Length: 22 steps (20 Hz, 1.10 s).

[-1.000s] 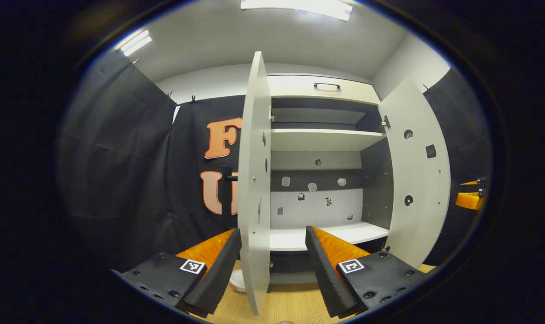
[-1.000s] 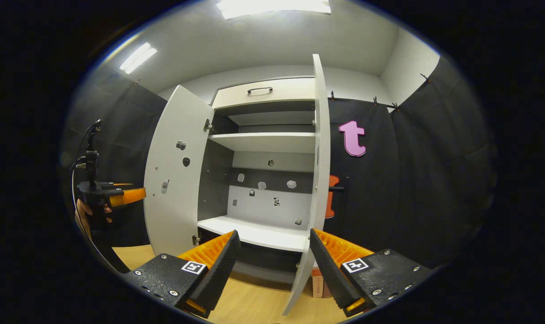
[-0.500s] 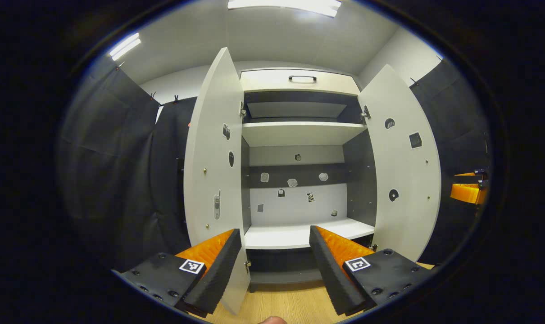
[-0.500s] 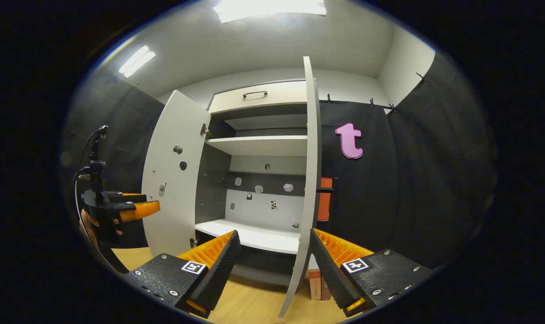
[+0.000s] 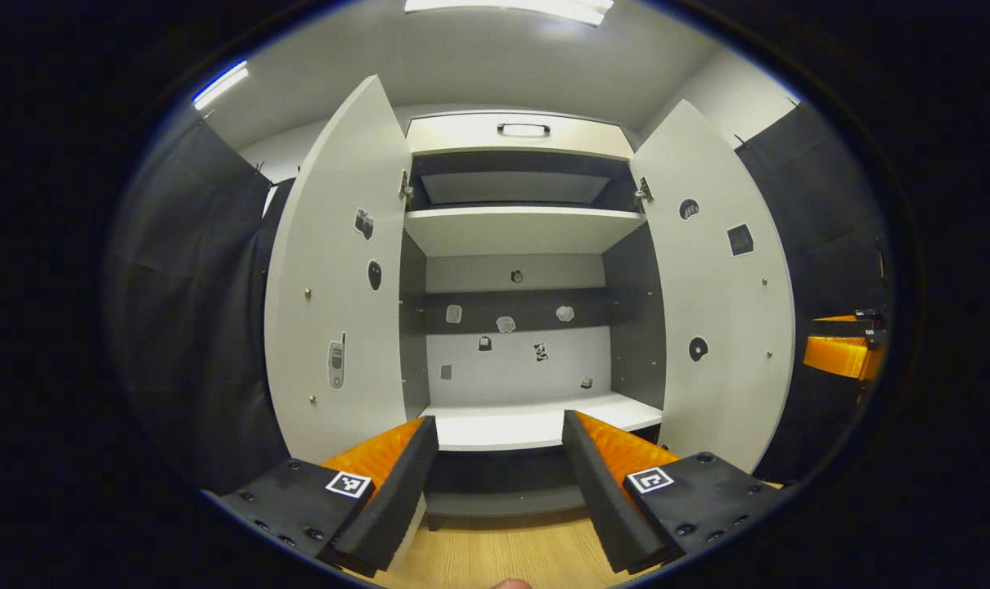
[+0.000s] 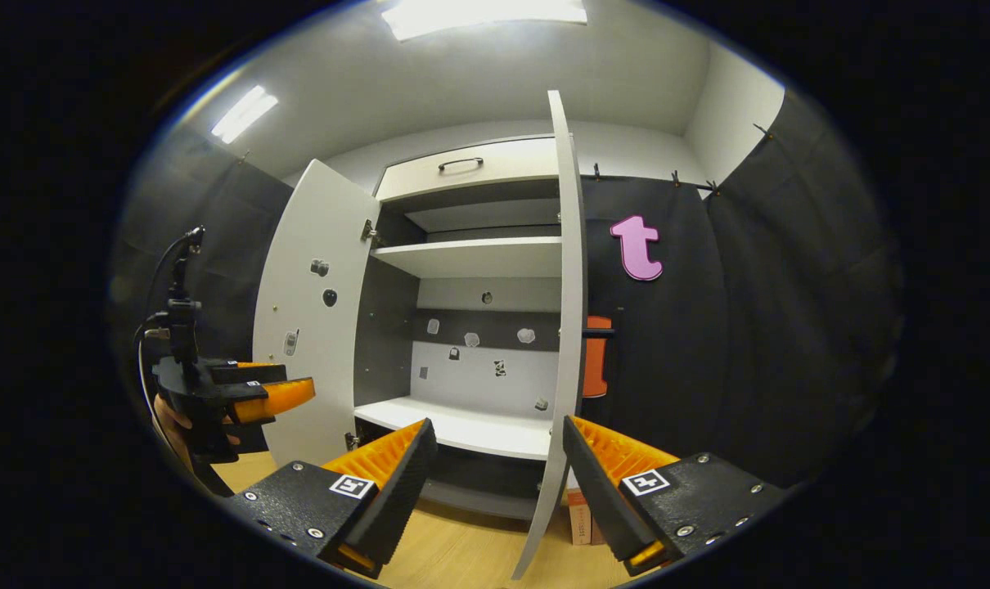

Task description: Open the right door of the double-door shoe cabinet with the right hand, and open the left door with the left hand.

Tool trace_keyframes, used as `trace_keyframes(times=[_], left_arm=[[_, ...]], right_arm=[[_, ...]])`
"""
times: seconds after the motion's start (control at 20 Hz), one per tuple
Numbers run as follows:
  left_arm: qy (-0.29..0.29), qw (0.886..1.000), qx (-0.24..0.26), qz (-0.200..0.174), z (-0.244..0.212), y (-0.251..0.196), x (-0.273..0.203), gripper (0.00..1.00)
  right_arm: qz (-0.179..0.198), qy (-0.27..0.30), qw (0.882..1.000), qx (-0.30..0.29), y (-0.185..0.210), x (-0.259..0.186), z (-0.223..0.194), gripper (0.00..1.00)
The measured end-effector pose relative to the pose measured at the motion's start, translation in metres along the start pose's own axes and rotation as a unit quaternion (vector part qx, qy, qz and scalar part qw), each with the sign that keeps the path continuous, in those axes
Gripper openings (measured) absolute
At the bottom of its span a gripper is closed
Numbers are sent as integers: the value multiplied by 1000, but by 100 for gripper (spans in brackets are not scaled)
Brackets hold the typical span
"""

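The white shoe cabinet (image 5: pixel 519 229) stands with both doors swung out. In the left gripper view its left door (image 5: pixel 331 286) and right door (image 5: pixel 716 286) frame the bare shelves. My left gripper (image 5: pixel 499 491) is open, empty, and faces the interior from a short way back. In the right gripper view the right door (image 6: pixel 569 327) is edge-on and its lower edge falls between the fingers of my open right gripper (image 6: pixel 499 491); I cannot tell if it touches. The left door (image 6: pixel 311 327) is seen there too, with the left gripper (image 6: pixel 254 397) in a hand (image 6: pixel 172 417) beside it.
A drawer with a dark handle (image 5: pixel 524 129) tops the cabinet. Small stickers dot the back panel (image 5: pixel 515 368) and both doors. Wooden floor (image 5: pixel 503 552) lies below. A small box (image 6: pixel 578 515) stands on the floor behind the right door. Black cloth walls flank both sides.
The left door has gone from edge-on between my left gripper's fingers to wide open on the left, clear of them. The right door has barely moved.
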<state>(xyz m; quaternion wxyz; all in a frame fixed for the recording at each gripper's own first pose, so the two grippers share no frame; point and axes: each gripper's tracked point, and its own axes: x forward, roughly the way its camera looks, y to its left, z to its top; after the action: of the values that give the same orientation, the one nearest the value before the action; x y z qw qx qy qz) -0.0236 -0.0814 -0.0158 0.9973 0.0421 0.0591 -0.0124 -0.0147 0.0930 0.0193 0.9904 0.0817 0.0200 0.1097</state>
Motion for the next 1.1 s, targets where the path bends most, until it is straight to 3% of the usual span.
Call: trace_keyframes(times=[0.65, 1.1], left_arm=[[-27, 999, 1, 28, 22, 26, 12, 100], [-29, 999, -17, 23, 23, 33, 10, 97]], right_arm=[[-18, -13, 1000, 0, -10, 13, 6, 94], [-15, -21, 1000, -9, -3, 15, 10, 94]])
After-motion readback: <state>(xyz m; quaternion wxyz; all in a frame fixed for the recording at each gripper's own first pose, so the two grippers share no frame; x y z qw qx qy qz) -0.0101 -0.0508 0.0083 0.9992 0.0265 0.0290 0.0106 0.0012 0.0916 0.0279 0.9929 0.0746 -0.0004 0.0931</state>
